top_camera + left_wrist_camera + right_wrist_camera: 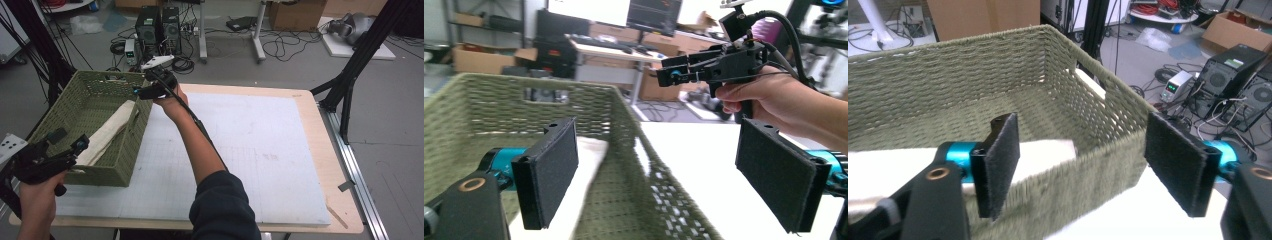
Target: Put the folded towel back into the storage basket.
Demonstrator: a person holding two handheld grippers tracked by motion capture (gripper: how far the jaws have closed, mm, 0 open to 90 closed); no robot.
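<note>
A green woven basket (134, 145) stands at the table's left side, with a cream folded cloth (107, 132) lying lengthwise inside it. My left gripper (69, 141) is at the basket's near left corner, open. In the left gripper view its jaws (659, 150) straddle a basket wall (644, 165), one over the cloth (586, 150), one outside. My right gripper (142, 90) hovers open at the basket's far right corner. In the right gripper view its jaws (1083, 150) stand wide apart on either side of the basket's wall (1098, 165), with the cloth (1043, 150) beyond. Neither gripper holds anything.
A white mat (250, 150) covers most of the wooden table (340, 165), bare to the right of the basket. On the floor beyond stand computer towers (157, 27), cables and table legs. Black stand legs (350, 75) rise at the far right.
</note>
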